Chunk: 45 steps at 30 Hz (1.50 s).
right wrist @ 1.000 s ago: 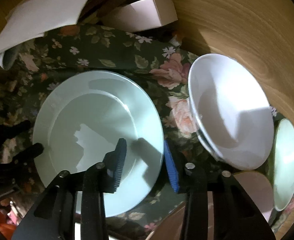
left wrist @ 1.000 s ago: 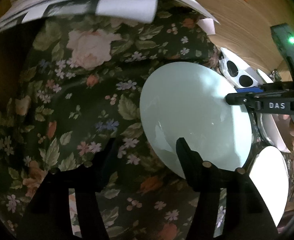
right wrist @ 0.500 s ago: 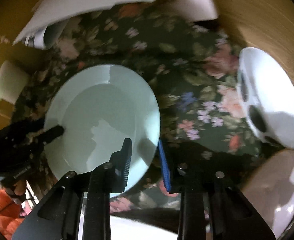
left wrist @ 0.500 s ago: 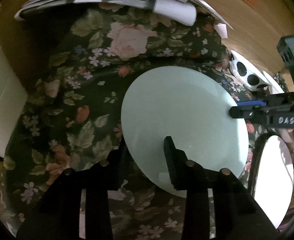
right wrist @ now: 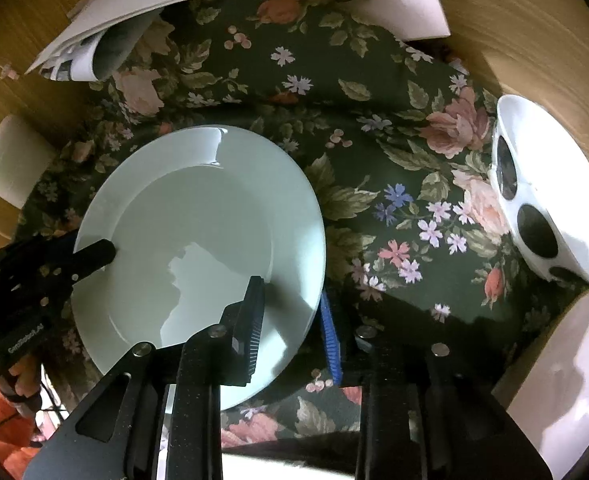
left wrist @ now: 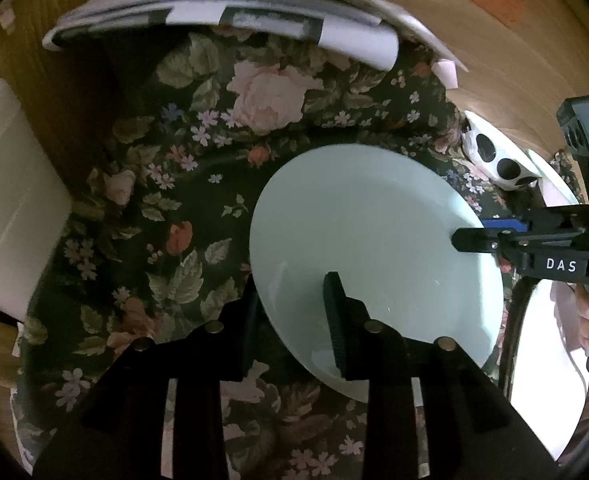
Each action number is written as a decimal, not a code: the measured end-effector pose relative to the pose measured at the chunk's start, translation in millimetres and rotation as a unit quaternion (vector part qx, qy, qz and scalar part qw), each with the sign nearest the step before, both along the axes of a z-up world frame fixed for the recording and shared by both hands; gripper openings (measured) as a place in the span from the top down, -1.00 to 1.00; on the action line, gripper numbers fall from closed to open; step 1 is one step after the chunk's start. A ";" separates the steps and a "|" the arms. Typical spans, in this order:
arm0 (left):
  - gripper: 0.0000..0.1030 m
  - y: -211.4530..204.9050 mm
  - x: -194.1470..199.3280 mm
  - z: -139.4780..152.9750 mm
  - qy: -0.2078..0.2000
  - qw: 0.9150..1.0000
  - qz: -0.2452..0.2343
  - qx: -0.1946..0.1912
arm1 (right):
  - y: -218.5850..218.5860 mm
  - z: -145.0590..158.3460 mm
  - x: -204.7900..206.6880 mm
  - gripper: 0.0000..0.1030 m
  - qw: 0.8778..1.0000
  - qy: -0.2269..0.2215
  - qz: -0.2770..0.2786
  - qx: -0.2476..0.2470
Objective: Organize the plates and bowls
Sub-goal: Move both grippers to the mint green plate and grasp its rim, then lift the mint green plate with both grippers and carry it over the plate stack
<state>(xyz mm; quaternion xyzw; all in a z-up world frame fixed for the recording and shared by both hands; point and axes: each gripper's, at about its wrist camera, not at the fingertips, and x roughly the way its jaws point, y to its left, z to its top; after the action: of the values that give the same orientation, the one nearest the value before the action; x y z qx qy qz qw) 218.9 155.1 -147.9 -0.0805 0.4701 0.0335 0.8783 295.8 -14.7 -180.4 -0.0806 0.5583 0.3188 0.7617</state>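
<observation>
A pale green plate (left wrist: 374, 248) (right wrist: 198, 232) sits over the dark floral cloth (right wrist: 394, 140), gripped from two sides. My left gripper (left wrist: 292, 292) straddles its near rim, one finger under the plate and one on top, and its jaws are still closing on that rim. In the right wrist view its upper finger (right wrist: 94, 254) lies on the plate's left rim. My right gripper (right wrist: 292, 292) is shut on the opposite rim, black pad above and blue pad below. Its fingers (left wrist: 470, 236) enter the left wrist view from the right.
A white bowl with black spots (right wrist: 534, 200) (left wrist: 498, 160) lies at the right of the cloth. Another white dish (left wrist: 546, 360) (right wrist: 566, 360) is nearer. Papers (left wrist: 234, 8) (right wrist: 174, 0) and a white box (right wrist: 406, 12) lie at the back. A cream mug (right wrist: 10, 164) stands left.
Both grippers narrowed onto the plate's rims. In the right wrist view the plate and gripper have shifted left, away from the white bowls; the left gripper moved a little.
</observation>
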 end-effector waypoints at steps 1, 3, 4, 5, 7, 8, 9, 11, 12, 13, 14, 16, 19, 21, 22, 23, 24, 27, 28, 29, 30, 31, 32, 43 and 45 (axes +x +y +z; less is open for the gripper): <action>0.41 -0.3 -1.5 1.8 -0.002 1.000 0.001 0.000 | -1.7 0.5 -1.6 0.54 1.000 -0.002 0.000 0.004; 0.41 1.3 -6.3 7.3 -0.008 1.000 0.004 -0.009 | -9.3 0.7 0.1 0.54 1.000 -0.006 0.001 0.011; 0.42 1.9 -9.1 10.3 -0.013 1.000 0.004 -0.012 | -14.5 4.3 -2.1 0.54 1.000 -0.009 0.000 0.016; 0.43 1.1 -11.7 13.8 -0.018 1.000 0.003 -0.015 | -25.0 14.2 -7.3 0.54 1.000 -0.013 -0.002 0.019; 0.43 -2.1 -15.4 18.8 -0.025 1.000 0.001 -0.014 | -32.0 21.5 -12.4 0.56 0.999 -0.028 -0.006 0.027; 0.43 -4.4 -17.8 21.9 -0.029 1.000 -0.001 -0.011 | -34.9 23.7 -12.3 0.56 0.999 -0.032 -0.008 0.030; 0.43 -6.5 -20.0 25.0 -0.034 0.999 -0.002 -0.009 | -38.8 27.4 -14.2 0.57 0.999 -0.036 -0.010 0.034; 0.43 -10.5 -25.7 32.8 -0.044 0.999 -0.005 -0.009 | -43.6 33.5 -17.2 0.58 0.998 -0.041 -0.015 0.042; 0.43 -11.3 -27.9 35.9 -0.048 0.999 -0.007 -0.010 | -48.3 37.8 -20.4 0.58 0.998 -0.045 -0.018 0.046; 0.43 -13.0 -30.6 39.9 -0.053 0.999 -0.009 -0.010 | -51.8 41.3 -21.2 0.58 0.997 -0.048 -0.019 0.050; 0.43 -15.1 -33.3 43.6 -0.058 0.998 -0.011 -0.010 | -56.2 45.0 -24.7 0.58 0.997 -0.052 -0.022 0.054; 0.43 -20.3 -37.0 48.8 -0.065 0.998 -0.014 -0.011 | -62.2 50.6 -23.1 0.58 0.996 -0.062 -0.025 0.059; 0.43 -30.4 -44.0 55.7 -0.075 0.997 -0.021 -0.010 | -78.4 64.7 -37.3 0.58 0.994 -0.078 -0.031 0.066; 0.43 -38.5 -49.3 60.7 -0.083 0.996 -0.027 -0.008 | -81.4 67.4 -40.0 0.58 0.993 -0.088 -0.035 0.068; 0.43 -41.8 -50.9 61.8 -0.086 0.996 -0.030 -0.008 | -83.4 68.8 -41.9 0.58 0.993 -0.093 -0.036 0.069; 0.43 -45.9 -53.3 63.6 -0.089 0.995 -0.033 -0.008 | -85.4 70.6 -45.9 0.58 0.992 -0.098 -0.040 0.070; 0.43 -49.9 -55.3 64.8 -0.092 0.995 -0.036 -0.008 | -86.8 71.8 -49.8 0.58 0.991 -0.102 -0.043 0.072; 0.43 -59.9 -64.0 68.3 -0.099 0.994 -0.047 -0.009 | -92.6 74.1 -59.0 0.58 0.989 -0.111 -0.054 0.078; 0.43 -62.8 -66.9 69.3 -0.100 0.994 -0.050 -0.010 | -97.2 76.4 -63.2 0.58 0.989 -0.113 -0.058 0.081; 0.43 -67.3 -70.9 70.6 -0.102 0.993 -0.054 -0.011 | -100.7 77.0 -66.6 0.58 0.988 -0.114 -0.061 0.082; 0.43 -71.1 -74.0 71.0 -0.102 0.993 -0.057 -0.012 | -104.9 78.2 -70.8 0.58 0.988 -0.117 -0.064 0.083; 0.43 -73.7 -75.2 70.6 -0.103 0.993 -0.059 -0.012 | -107.9 78.7 -74.2 0.58 0.987 -0.119 -0.067 0.084; 0.43 -77.4 -77.8 70.4 -0.104 0.993 -0.063 -0.012 | -111.8 79.3 -78.3 0.58 0.987 -0.121 -0.070 0.086; 0.43 -110.7 -100.7 60.4 -0.098 0.990 -0.096 -0.018 | -148.8 76.0 -120.3 0.58 0.982 -0.127 -0.101 0.092; 0.43 -116.6 -103.8 57.8 -0.096 0.990 -0.101 -0.019 | -153.7 74.6 -127.1 0.58 0.982 -0.129 -0.105 0.092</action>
<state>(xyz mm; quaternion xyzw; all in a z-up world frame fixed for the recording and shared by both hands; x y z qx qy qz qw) 115.1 38.5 -90.2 -0.0524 0.3897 -0.0719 0.9166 168.7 -168.4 -105.9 0.0084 0.4291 0.2736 0.8608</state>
